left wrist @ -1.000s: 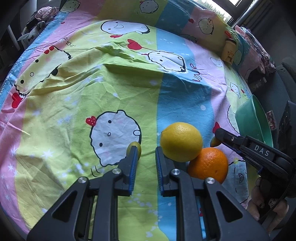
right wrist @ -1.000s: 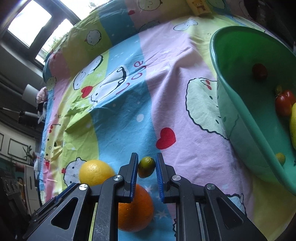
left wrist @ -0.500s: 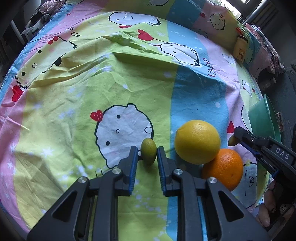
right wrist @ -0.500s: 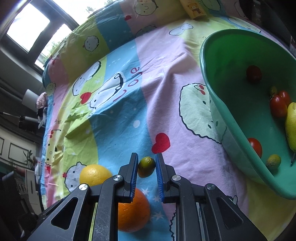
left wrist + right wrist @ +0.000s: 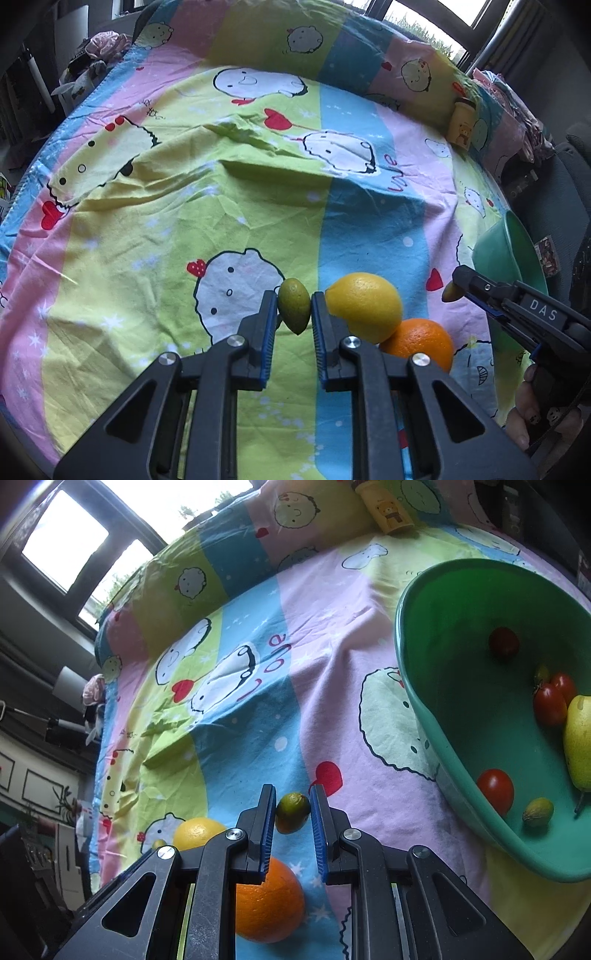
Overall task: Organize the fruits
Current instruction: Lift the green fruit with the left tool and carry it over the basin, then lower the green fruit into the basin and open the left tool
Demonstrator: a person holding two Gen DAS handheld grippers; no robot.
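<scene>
My left gripper (image 5: 293, 299) has a small green fruit (image 5: 293, 310) between its blue pads, and the jaws are closing onto it just above the bedsheet. A lemon (image 5: 364, 306) and an orange (image 5: 419, 341) lie touching each other just to its right. My right gripper (image 5: 293, 794) is shut on another small green-yellow fruit (image 5: 293, 812), held over the orange (image 5: 267, 904) with the lemon (image 5: 197, 834) to the left. A green bowl (image 5: 417, 701) to the right holds tomatoes (image 5: 495, 790), a pear (image 5: 580, 742) and a small green fruit (image 5: 537, 812).
A cartoon-print sheet (image 5: 184, 221) covers the bed, with creases across its middle. A yellow cup (image 5: 461, 125) stands at the far right by the pillow. The bowl (image 5: 495, 251) sits near the bed's right edge. A hand (image 5: 532, 417) holds the right gripper (image 5: 458, 280).
The left gripper slid its jaws around the small green fruit, which a second ago lay at its left fingertip, and now pinches it. The right gripper keeps its fruit.
</scene>
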